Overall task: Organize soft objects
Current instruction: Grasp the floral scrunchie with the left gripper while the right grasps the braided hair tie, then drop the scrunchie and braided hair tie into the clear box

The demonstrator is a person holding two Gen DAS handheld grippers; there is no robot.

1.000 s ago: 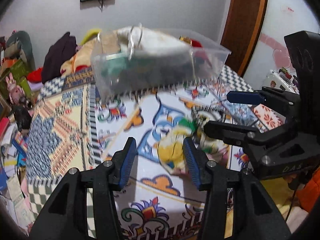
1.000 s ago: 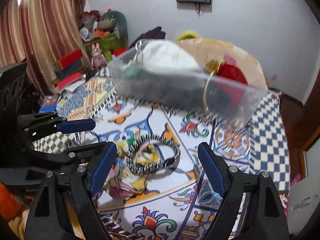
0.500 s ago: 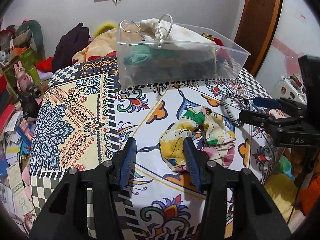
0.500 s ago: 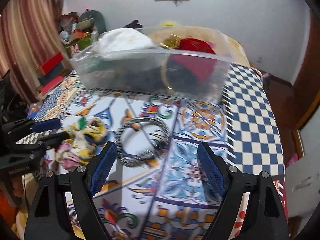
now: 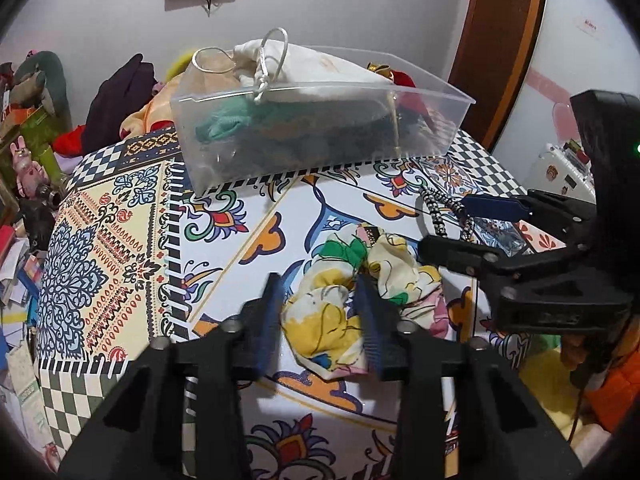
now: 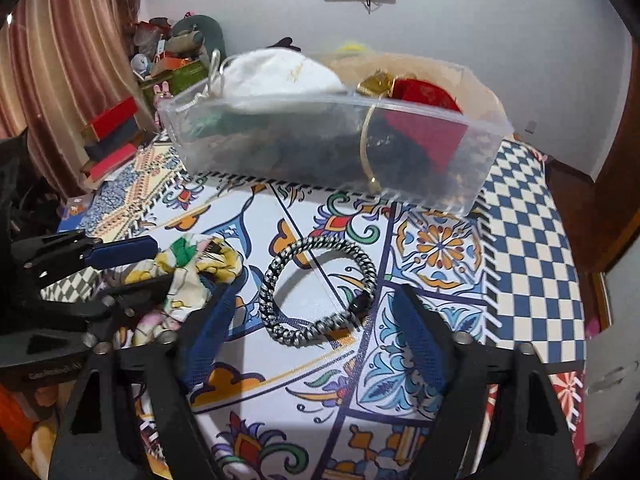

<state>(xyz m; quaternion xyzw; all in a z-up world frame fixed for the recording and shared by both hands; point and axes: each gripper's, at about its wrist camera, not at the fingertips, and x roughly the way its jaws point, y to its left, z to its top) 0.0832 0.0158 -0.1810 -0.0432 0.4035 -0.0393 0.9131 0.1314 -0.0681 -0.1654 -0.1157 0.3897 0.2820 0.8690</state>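
Observation:
A floral yellow-and-green cloth [image 5: 360,280] lies crumpled on the patterned table; it also shows in the right wrist view [image 6: 192,272]. My left gripper [image 5: 320,312] is open, its fingers on either side of the cloth's near edge. A black-and-white braided headband [image 6: 316,288] lies to the cloth's right. My right gripper [image 6: 312,340] is open wide, its fingers flanking the headband's near part. A clear plastic bin [image 5: 320,132] at the back holds a white drawstring bag [image 5: 304,64], green cloth and red cloth; it also shows in the right wrist view [image 6: 328,140].
The table [image 6: 528,216] has a colourful tile-pattern cover, its edge close on the right. Clutter of clothes, books and toys [image 5: 32,152] lies beyond the left side. A door [image 5: 504,40] stands at the back right.
Both grippers have lowered and moved forward. The left now straddles the floral cloth's edge, the right now straddles the headband. The left fingers have narrowed a little.

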